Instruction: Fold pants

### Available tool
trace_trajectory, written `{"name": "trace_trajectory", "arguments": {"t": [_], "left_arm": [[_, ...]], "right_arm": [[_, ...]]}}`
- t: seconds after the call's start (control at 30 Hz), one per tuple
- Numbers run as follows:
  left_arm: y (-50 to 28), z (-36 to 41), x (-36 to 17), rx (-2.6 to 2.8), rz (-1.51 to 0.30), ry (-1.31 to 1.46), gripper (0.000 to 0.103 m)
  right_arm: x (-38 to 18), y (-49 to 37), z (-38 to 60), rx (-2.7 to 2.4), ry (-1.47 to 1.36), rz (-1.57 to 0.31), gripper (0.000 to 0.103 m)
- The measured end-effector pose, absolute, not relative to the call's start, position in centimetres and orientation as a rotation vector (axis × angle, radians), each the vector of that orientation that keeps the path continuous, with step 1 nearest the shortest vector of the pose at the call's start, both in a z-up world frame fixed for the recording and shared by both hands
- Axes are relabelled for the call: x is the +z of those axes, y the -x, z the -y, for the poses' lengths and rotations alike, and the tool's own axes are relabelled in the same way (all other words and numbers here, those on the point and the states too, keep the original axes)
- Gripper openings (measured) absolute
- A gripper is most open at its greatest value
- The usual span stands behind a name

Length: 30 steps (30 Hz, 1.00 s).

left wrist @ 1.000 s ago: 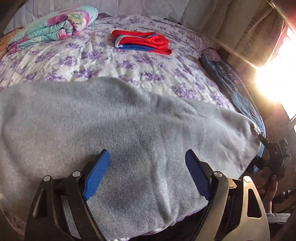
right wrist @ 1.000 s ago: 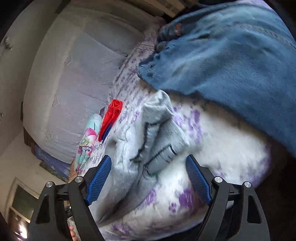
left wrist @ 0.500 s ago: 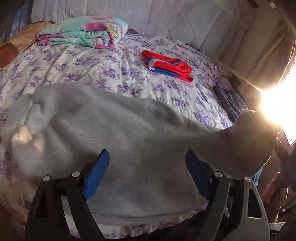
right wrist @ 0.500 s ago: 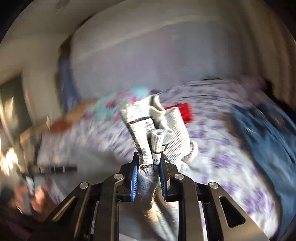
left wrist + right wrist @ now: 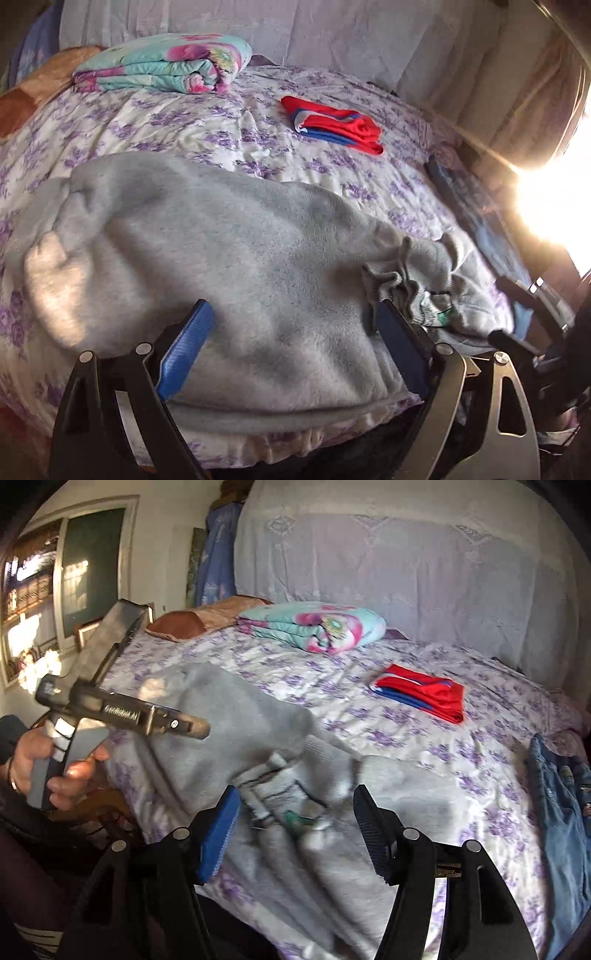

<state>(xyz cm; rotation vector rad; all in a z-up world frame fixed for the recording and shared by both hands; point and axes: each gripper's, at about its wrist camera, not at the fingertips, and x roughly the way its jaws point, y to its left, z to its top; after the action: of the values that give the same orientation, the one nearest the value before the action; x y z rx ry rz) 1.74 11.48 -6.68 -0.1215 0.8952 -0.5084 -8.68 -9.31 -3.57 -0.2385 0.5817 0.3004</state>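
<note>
Grey fleece pants (image 5: 229, 266) lie spread on the flowered bed, reaching its near edge. Their ribbed cuffs (image 5: 417, 284) lie bunched on top at the right. My left gripper (image 5: 291, 350) is open and empty, low over the pants near the bed's edge. In the right wrist view the pants (image 5: 236, 723) lie folded over, the cuffs (image 5: 280, 797) between my jaws. My right gripper (image 5: 295, 827) is open just above the cuffs, holding nothing. The left gripper's body (image 5: 122, 709) shows at the left in a hand.
A folded red and blue garment (image 5: 332, 123) (image 5: 424, 694) lies mid-bed. A rolled floral quilt (image 5: 162, 64) (image 5: 310, 626) lies at the head. Blue jeans (image 5: 561, 805) lie at the right edge. A brown pillow (image 5: 184, 622) lies far left. Strong sun glare comes from the right.
My right gripper carried the cuffs over onto the pants and opened, letting them go. The pants now lie folded shorter. My left gripper stayed open, shifting slightly.
</note>
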Motion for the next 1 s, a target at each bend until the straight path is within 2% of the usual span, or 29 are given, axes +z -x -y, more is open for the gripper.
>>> {"name": "trace_trajectory", "arguments": {"t": [0.07,0.23,0.27,0.33,0.5,0.63,0.77,0.87,0.93,0.97,1.0], "left_arm": [[-1.8,-10.6,-7.2,-0.498,-0.900,0.097,0.088],[-1.5,-11.2,-7.5,-0.500,-0.904,0.101,0.088],[-1.4,-11.6,-7.5,-0.500,-0.905,0.109,0.088],[-1.4,-12.1,-7.5,-0.503,-0.906,0.118,0.088],[-1.5,-11.9,-7.9,-0.497,-0.902,0.108,0.089],[-1.5,-11.6,-7.9,-0.484,-0.897,0.099,0.092],[-1.7,-12.2,-7.9,-0.489,-0.903,0.134,0.092],[-1.1,-12.8,-7.4,-0.471,-0.898,0.118,0.092],[-0.3,-13.9,-6.6,-0.451,-0.879,0.115,0.092],[0.2,-15.1,-6.0,-0.437,-0.867,0.133,0.092],[0.6,-16.5,-5.6,-0.422,-0.858,0.160,0.092]], "right_arm": [[-4.2,7.2,9.0,0.295,0.274,-0.619,0.061],[-8.1,4.8,7.5,0.272,0.381,-0.740,0.045],[-8.1,4.7,7.9,0.276,0.351,-0.743,0.031],[-7.1,4.3,9.5,0.301,0.252,-0.763,0.013],[-3.5,4.8,11.7,0.374,0.105,-0.684,0.011],[-1.4,5.4,9.1,0.461,0.134,-0.625,0.011],[-7.9,3.1,5.2,0.494,0.262,-0.809,0.011],[-9.1,2.4,5.7,0.500,0.210,-0.814,0.011],[-8.7,2.4,6.0,0.512,0.188,-0.804,0.017],[-8.7,2.6,5.9,0.522,0.202,-0.800,0.027],[-8.8,3.0,5.5,0.532,0.226,-0.789,0.042]]}}
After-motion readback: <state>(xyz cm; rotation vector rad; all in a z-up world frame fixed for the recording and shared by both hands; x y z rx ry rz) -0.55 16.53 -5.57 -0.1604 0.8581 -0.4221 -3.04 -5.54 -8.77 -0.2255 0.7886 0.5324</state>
